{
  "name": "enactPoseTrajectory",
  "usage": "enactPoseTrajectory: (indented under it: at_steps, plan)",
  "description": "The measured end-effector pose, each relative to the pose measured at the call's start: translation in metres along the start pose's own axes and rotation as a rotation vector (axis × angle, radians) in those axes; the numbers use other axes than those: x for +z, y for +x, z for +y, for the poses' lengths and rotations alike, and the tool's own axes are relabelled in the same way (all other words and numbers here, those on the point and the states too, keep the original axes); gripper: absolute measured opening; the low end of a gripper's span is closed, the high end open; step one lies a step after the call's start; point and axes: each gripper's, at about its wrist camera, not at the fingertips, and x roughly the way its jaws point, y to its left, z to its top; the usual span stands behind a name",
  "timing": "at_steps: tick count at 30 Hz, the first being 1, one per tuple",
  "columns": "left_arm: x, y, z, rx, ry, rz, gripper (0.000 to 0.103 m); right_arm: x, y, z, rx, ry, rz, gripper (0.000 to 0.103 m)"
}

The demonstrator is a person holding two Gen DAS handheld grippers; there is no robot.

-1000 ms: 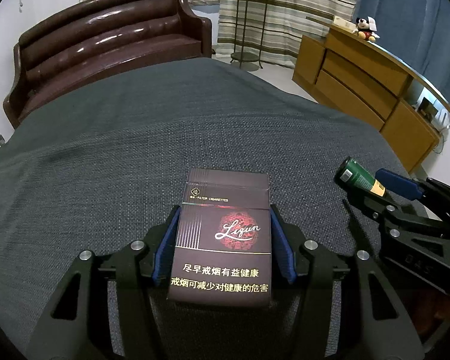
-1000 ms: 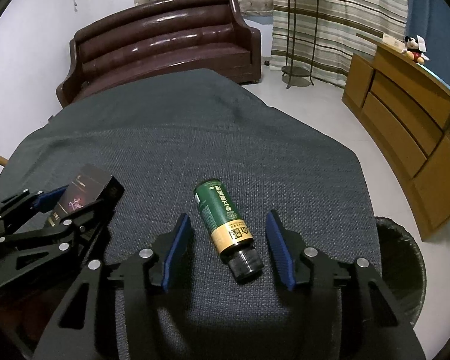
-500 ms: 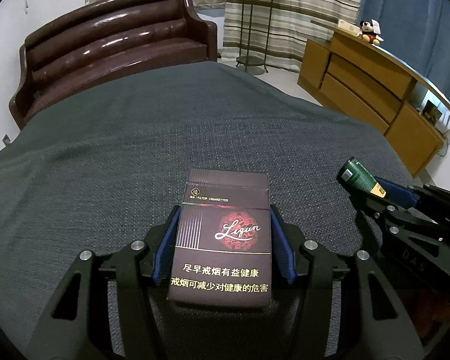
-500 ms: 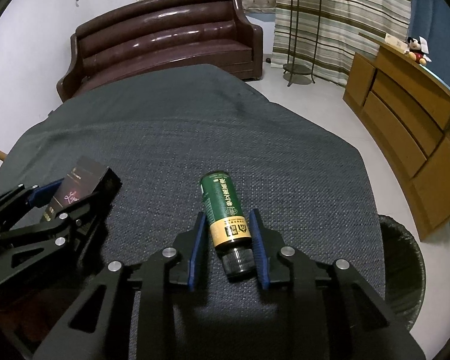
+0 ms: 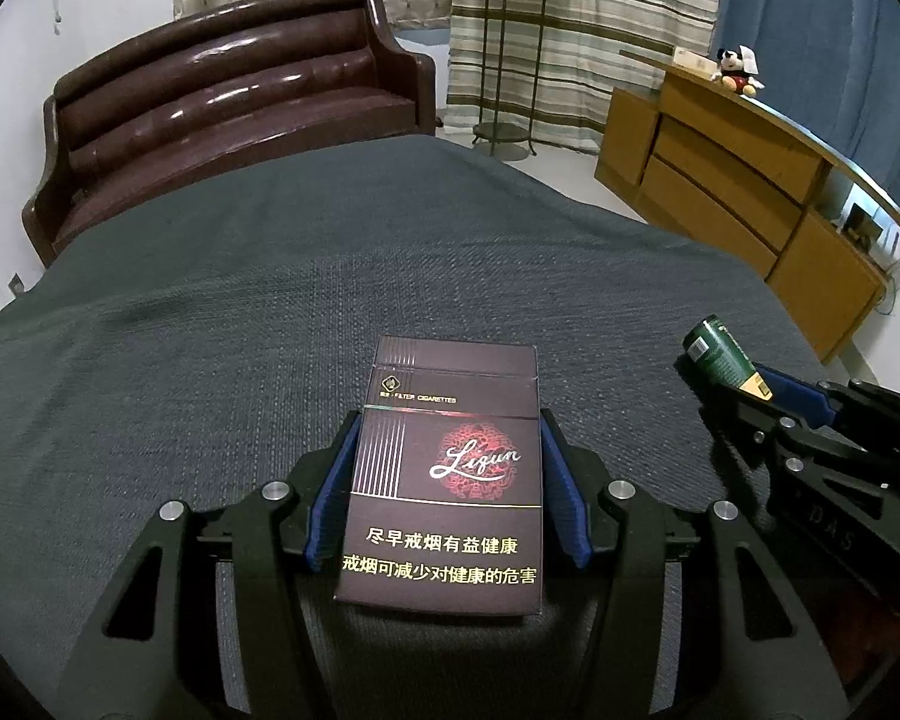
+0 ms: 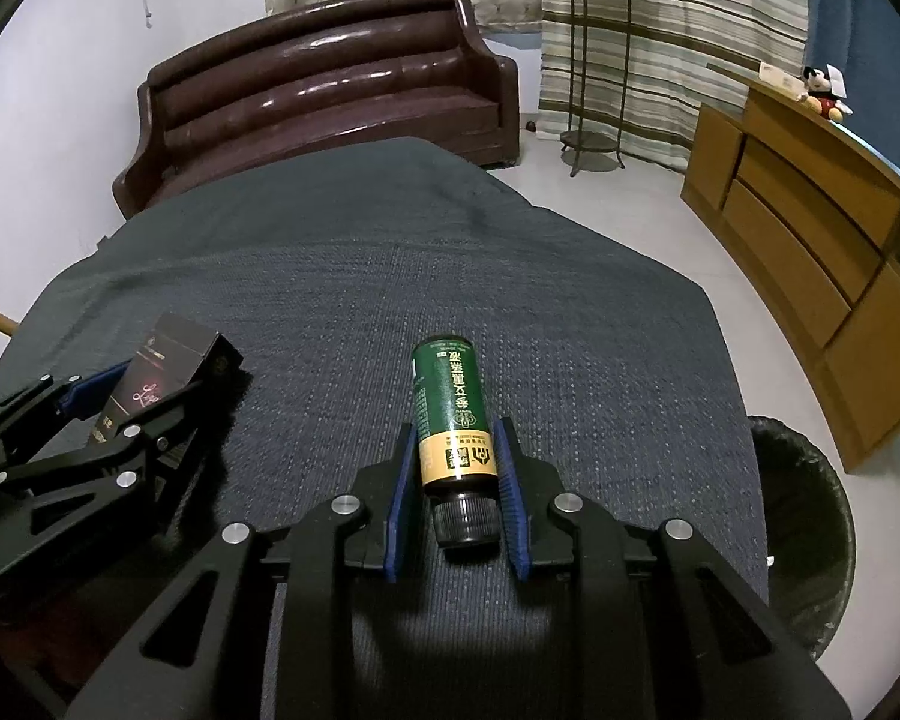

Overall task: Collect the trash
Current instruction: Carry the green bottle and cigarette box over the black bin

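Green bottle [image 6: 455, 414], one; dark cigarette pack [image 5: 444, 480], one; both gripped.

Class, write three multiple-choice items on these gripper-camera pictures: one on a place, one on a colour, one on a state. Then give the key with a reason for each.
1. Where does the black trash bin stand?
A. on the sofa
B. on the floor beside the grey-covered table's right edge
C. on the wooden cabinet

2. What colour is the main body of the bottle in the right gripper?
A. green
B. white
C. red

3. What is the left gripper doing?
A. gaping over bare cloth
B. clamping the bottle
C. clamping the cigarette pack

Key: B, the bin sits low on the floor past the cloth's edge; A, green above a yellow band and black cap; C, both blue pads press the pack's sides.
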Motion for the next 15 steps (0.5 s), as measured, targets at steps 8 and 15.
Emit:
enactPoseTrajectory:
  at_steps: [8,15]
  plan:
    - [-0.006,-0.014,0.004,-0.016,-0.005,-0.017,0.054,-0.008,-0.014,-0.005,0.007,0.018,-0.022,0.027]
    - [-0.016,-0.036,-0.007,-0.046,-0.007,-0.042,0.054,-0.02,-0.035,-0.018,0.003,0.051,-0.056,0.027]
